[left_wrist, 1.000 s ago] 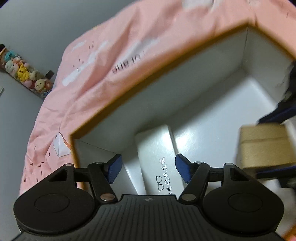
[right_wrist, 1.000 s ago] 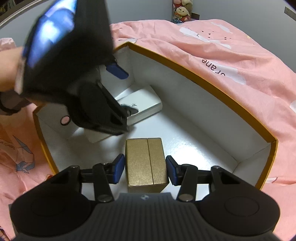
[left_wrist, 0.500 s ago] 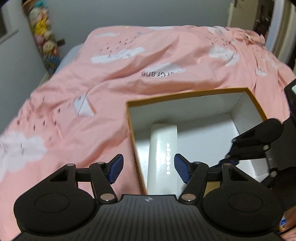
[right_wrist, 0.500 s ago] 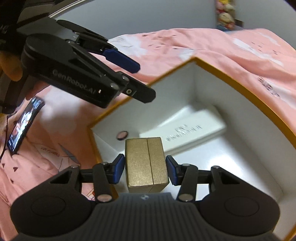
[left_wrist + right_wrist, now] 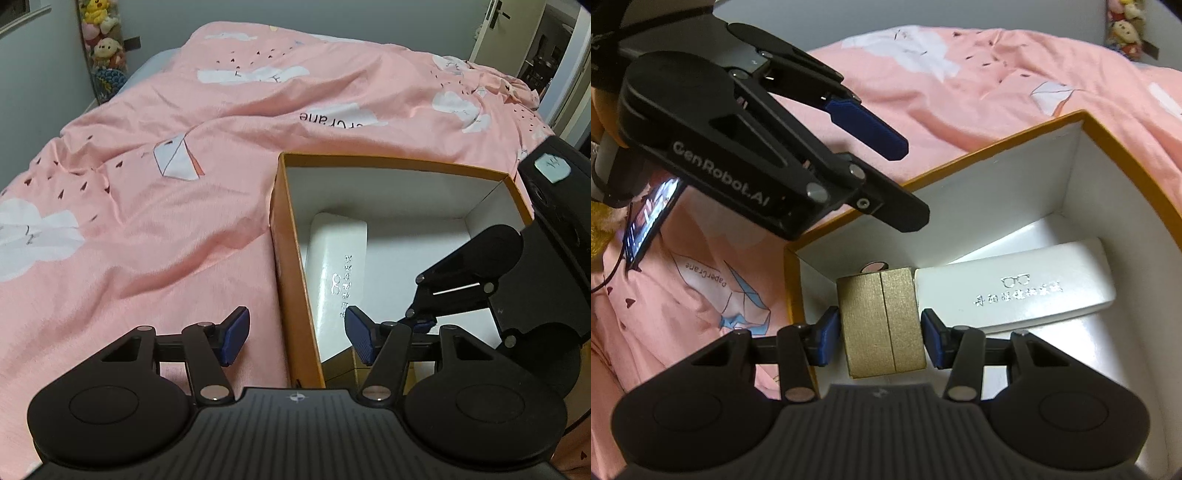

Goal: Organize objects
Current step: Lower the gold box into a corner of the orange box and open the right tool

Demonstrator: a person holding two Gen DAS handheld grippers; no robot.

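Note:
An orange-edged box with white walls [image 5: 388,184] [image 5: 1071,173] lies open on the pink bed. A white glasses case [image 5: 338,258] [image 5: 1019,295] lies inside it. My right gripper [image 5: 881,334] is shut on a small gold box [image 5: 881,321] and holds it inside the orange-edged box, next to the glasses case; a sliver of the gold box shows in the left wrist view [image 5: 341,365]. My left gripper [image 5: 295,334] is open and empty, straddling the box's near left wall; it shows from the side in the right wrist view [image 5: 882,177].
A small pink round thing [image 5: 873,266] lies in the box corner behind the gold box. A phone [image 5: 650,218] lies on the pink duvet [image 5: 147,184] left of the box. Plush toys [image 5: 105,44] hang on the far wall. A doorway [image 5: 554,55] is at the far right.
My left gripper has pulled back out of the box, up and to its left edge. My right gripper, still holding the gold box, has moved it toward the box's near left corner beside the glasses case.

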